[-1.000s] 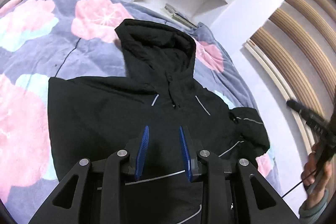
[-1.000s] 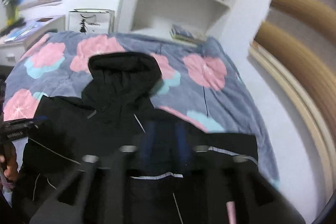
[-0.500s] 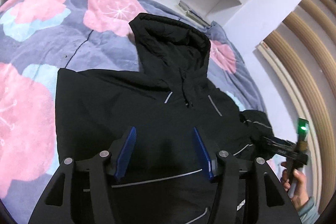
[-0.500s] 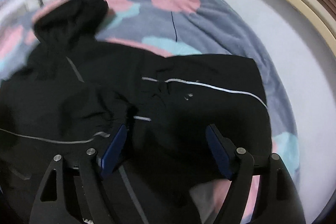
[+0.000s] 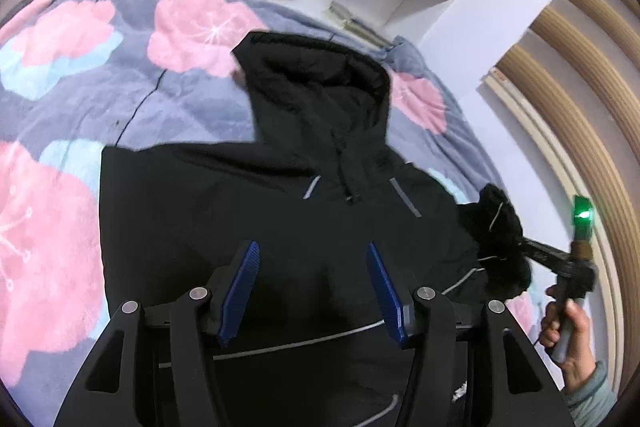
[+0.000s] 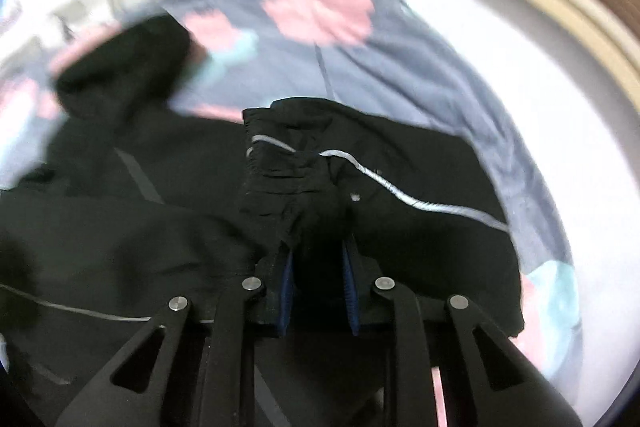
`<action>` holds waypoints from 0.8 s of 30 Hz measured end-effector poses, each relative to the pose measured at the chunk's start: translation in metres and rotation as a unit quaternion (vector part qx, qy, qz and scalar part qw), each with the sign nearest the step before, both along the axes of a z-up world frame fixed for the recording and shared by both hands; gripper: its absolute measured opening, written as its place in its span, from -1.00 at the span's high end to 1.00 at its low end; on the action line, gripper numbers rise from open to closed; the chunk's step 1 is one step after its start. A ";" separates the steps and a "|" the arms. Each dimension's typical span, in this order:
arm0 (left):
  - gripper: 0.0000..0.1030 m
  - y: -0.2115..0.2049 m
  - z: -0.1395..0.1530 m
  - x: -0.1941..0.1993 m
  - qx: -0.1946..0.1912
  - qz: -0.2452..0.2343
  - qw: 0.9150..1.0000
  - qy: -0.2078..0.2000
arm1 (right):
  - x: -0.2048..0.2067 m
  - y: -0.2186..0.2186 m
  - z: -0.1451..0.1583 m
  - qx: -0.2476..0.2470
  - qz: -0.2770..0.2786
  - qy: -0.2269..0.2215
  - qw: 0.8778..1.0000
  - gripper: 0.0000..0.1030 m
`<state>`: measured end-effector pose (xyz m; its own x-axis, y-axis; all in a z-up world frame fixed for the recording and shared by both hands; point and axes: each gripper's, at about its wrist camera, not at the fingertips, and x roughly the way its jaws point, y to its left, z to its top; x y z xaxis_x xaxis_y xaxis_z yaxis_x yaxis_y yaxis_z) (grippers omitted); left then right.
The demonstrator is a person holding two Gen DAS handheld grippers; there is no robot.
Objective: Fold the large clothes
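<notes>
The black hooded jacket (image 5: pixel 280 211) lies spread front-up on the bed (image 5: pixel 80 75), hood toward the far edge by the shelves, and since a second ago its right sleeve (image 6: pixel 296 171) has been bunched and lifted from the bed's right edge. The right claw (image 6: pixel 318 259), wide a moment ago, is closing and now grasps that sleeve cuff between its blue pads. The left claw (image 5: pixel 312 287), opened wider than before, hangs released over the jacket's chest, touching nothing.

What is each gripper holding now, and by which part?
The right gripper is closing on the bunched cuff of the black hooded jacket's sleeve. The left gripper is open and holds nothing.
</notes>
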<state>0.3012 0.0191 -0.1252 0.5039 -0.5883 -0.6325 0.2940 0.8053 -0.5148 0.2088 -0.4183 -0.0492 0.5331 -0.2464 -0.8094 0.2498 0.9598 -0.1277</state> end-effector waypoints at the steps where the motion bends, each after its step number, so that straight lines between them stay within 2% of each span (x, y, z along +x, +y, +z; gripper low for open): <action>1: -0.12 0.000 0.006 -0.003 -0.001 -0.003 1.000 -0.007 | -0.005 0.012 0.012 0.009 0.010 -0.011 1.000 0.55; 6: -0.12 0.009 0.030 -0.015 0.014 0.010 0.998 -0.053 | -0.013 0.090 0.051 0.070 0.089 -0.043 0.993 0.55; 9: -0.12 0.026 0.035 -0.014 0.021 0.054 0.996 -0.064 | -0.013 0.157 0.061 0.110 0.161 -0.051 0.979 0.55; 11: -0.12 0.040 0.039 -0.015 0.041 0.098 0.991 -0.080 | -0.010 0.186 0.056 0.136 0.193 -0.044 0.971 0.55; 13: -0.12 0.060 0.044 -0.015 0.038 0.135 0.986 -0.088 | 0.001 0.220 0.035 0.164 0.220 -0.019 0.961 0.55; 17: -0.12 0.101 0.044 -0.012 -0.004 0.184 0.980 -0.081 | 0.024 0.255 -0.031 0.183 0.222 0.062 0.956 0.48; 18: -0.12 0.106 0.041 -0.009 -0.006 0.185 0.980 -0.075 | 0.031 0.261 -0.057 0.187 0.217 0.094 0.953 0.43; 21: -0.12 0.113 0.030 0.000 -0.018 0.180 0.982 -0.049 | 0.041 0.255 -0.103 0.190 0.194 0.140 0.952 0.31; 24: -0.12 0.106 0.022 0.005 -0.037 0.148 0.988 -0.028 | 0.040 0.243 -0.101 0.226 0.195 0.135 0.945 0.25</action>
<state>0.3067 0.1250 -0.1032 0.6933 -0.4542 -0.5594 0.0807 0.8204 -0.5660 0.2492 -0.1758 -0.1499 0.2713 0.3288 -0.9046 -0.1171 0.9441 0.3081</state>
